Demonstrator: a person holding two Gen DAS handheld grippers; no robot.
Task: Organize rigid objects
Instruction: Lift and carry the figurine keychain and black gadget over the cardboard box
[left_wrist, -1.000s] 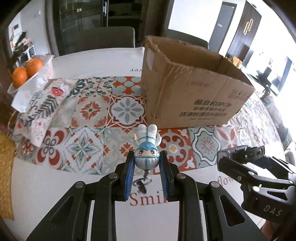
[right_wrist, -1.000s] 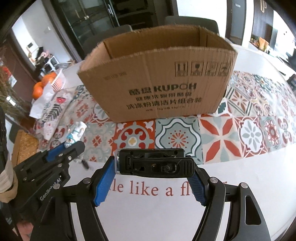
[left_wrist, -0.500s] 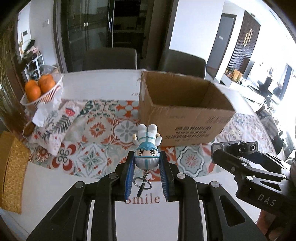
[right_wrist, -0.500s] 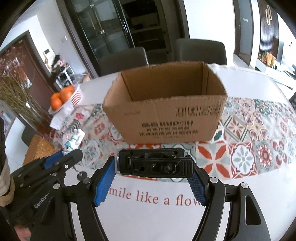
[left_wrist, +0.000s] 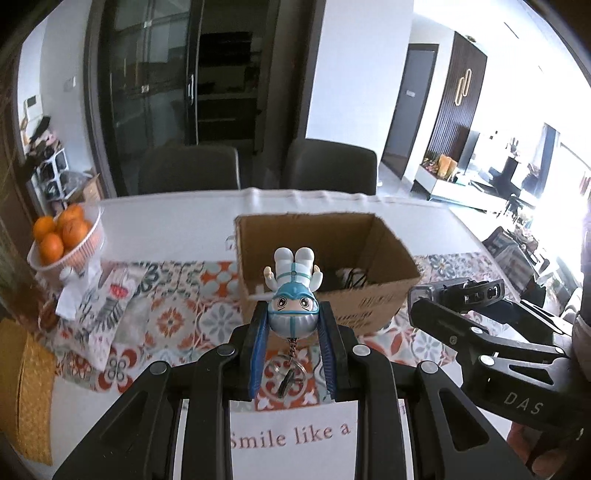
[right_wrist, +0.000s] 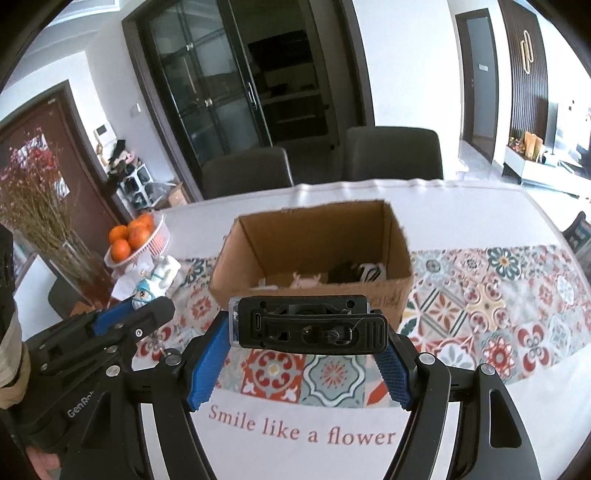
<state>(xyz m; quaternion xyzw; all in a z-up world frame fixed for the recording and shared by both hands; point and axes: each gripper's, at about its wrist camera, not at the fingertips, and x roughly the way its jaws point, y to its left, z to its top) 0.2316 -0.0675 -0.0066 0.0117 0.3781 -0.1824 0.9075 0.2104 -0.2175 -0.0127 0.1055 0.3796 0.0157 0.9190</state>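
My left gripper (left_wrist: 293, 325) is shut on a small figurine keychain (left_wrist: 293, 291) in white and blue, held upside down with its key ring hanging below. My right gripper (right_wrist: 303, 328) is shut on a black clip-like device (right_wrist: 308, 325). Both are held high above the table, in front of an open cardboard box (left_wrist: 325, 266), which also shows in the right wrist view (right_wrist: 314, 254). Several small items lie inside the box. The right gripper shows at the right of the left wrist view (left_wrist: 458, 295); the left gripper with the figurine shows at the left of the right wrist view (right_wrist: 147, 306).
A patterned tile runner (right_wrist: 491, 302) crosses the white tablecloth under the box. A basket of oranges (left_wrist: 61, 236) stands at the far left, with a folded patterned cloth (left_wrist: 110, 306) beside it. Two dark chairs (left_wrist: 188, 166) stand behind the table. A woven mat (left_wrist: 26, 387) lies at left.
Both grippers have risen well above the table with their objects held, so the box now looks smaller and its inside is visible.
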